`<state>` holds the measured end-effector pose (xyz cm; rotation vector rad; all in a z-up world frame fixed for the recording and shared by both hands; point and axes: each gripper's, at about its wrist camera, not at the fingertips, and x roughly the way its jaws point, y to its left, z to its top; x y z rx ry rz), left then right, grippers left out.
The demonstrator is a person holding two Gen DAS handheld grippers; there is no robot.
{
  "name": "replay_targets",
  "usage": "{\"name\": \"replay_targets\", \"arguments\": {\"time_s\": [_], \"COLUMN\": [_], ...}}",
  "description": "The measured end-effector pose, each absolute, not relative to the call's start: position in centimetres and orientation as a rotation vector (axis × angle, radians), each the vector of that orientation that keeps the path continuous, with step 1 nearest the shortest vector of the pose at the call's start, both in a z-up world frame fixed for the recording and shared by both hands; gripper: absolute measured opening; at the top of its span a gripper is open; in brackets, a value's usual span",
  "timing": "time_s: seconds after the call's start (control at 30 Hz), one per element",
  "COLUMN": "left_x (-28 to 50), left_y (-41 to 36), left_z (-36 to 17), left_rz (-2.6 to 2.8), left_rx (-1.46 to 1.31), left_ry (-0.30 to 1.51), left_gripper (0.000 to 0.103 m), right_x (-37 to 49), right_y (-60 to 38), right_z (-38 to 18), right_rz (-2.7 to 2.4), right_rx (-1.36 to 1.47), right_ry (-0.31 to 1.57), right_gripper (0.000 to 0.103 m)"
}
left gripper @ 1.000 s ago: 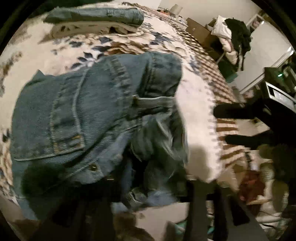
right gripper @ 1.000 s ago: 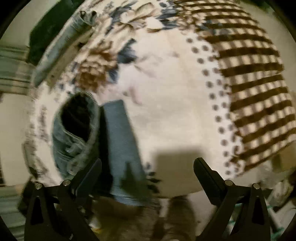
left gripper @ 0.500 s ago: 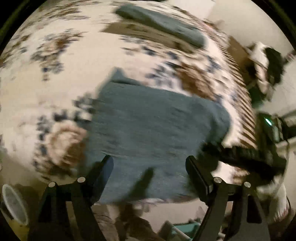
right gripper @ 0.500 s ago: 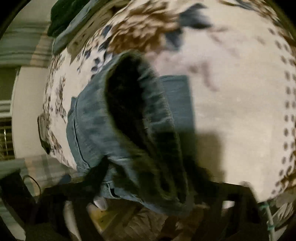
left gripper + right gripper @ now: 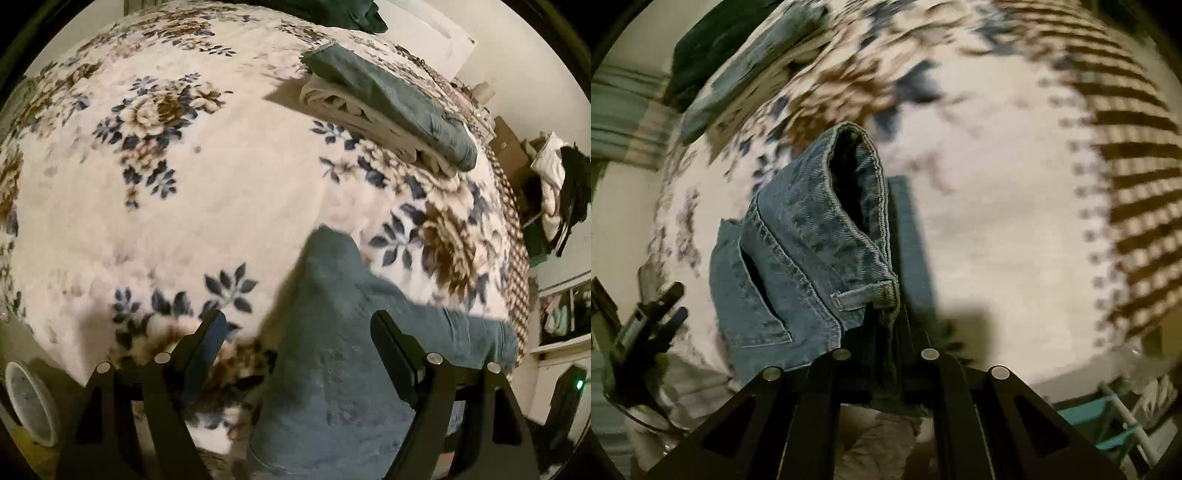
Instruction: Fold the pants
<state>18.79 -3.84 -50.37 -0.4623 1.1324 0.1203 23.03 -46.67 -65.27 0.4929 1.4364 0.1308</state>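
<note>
Right wrist: right gripper (image 5: 886, 314) pinches the jeans (image 5: 812, 240) waistband above the bed (image 5: 1015, 240).

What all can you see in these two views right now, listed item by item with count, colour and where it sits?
Blue denim jeans: one, faded blue, lying at the bed's near edge, waistband pinched by the right tool.
Floral fleece bedspread: one, cream with brown and navy flowers, covering the bed.
Folded clothes stack: one pile, grey-blue piece over cream pieces, far side of the bed.
Dark green cloth: one, at the far end of the bed.
Roll of tape: one, white, lower left off the bed.
Heap of clothes: one, white and black, right of the bed.
Left hand-held gripper: black, open over the jeans leg.
Right hand-held gripper: black, shut on the waistband.
</note>
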Motion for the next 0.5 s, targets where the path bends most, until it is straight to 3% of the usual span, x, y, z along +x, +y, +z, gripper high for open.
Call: {"name": "replay_targets", "arguments": {"time_s": [0.2, 0.37, 0.4, 0.43, 0.5], "left_x": [21.6, 25.2, 25.9, 26.5, 27.6], "left_y": [-3.8, -5.9, -6.4, -6.7, -7.3], "left_z": [-51.4, -54.1, -54.9, -55.5, -56.5], "left_rz": [0.058, -0.032, -0.055, -0.062, -0.069], "left_rx": [-0.581, -0.614, -0.619, -0.613, -0.572], "left_ry": [1.156, 1.226, 1.252, 1.270, 1.298], "left_gripper": [0.079, 0.079, 0.079, 0.079, 0.079], "right_x": [20.6, 20.0, 20.0, 19.9, 19.8], "right_y": [-54.4, -56.0, -56.5, -57.2, -58.4], "right_z": [-64.7, -69.3, -70.7, -71.7, -72.4], "right_rz": [-0.009, -0.059, -0.067, -0.104, -0.114], "right_rx": [0.539, 0.563, 0.585, 0.608, 0.670], "right_ry": [1.445, 1.568, 1.609, 1.637, 1.642], "right_gripper": [0.008, 0.012, 0.018, 0.033, 0.046]}}
